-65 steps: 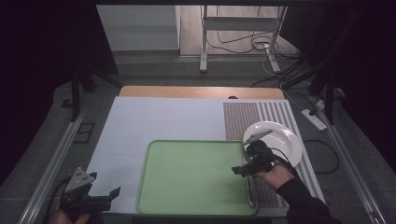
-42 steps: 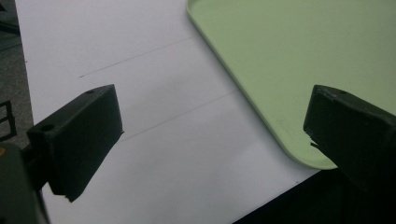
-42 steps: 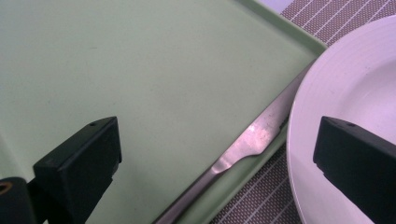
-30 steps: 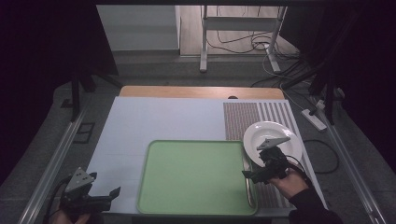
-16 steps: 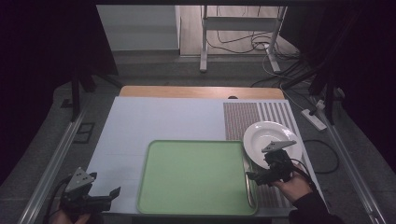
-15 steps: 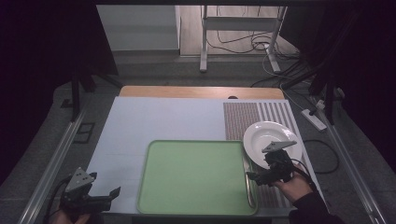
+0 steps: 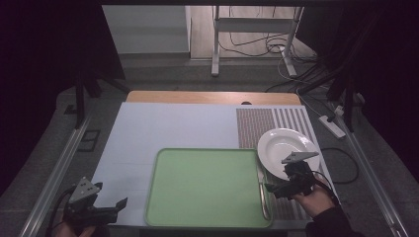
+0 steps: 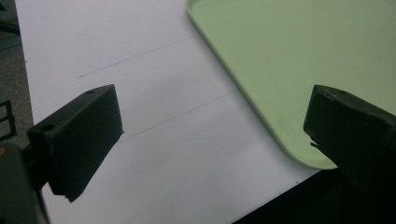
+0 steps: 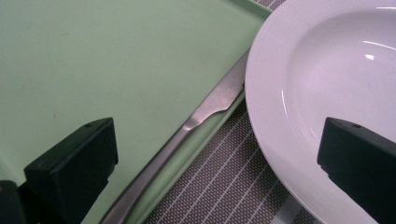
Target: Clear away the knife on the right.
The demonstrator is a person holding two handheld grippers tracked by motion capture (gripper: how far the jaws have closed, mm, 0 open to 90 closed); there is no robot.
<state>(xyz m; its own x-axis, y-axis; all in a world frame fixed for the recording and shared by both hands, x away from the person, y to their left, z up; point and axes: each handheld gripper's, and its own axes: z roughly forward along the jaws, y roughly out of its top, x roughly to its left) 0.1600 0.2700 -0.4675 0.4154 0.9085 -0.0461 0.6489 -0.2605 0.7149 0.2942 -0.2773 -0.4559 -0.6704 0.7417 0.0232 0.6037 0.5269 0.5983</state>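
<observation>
The knife (image 9: 196,119) lay along the right inner edge of the green tray (image 7: 207,190), its blade tip just under the rim of the white plate (image 7: 284,145). The right gripper (image 7: 276,187) hovered above that edge, jaws apart and empty. The left gripper (image 7: 118,205) sat off the tray's near left corner, jaws apart too.
</observation>
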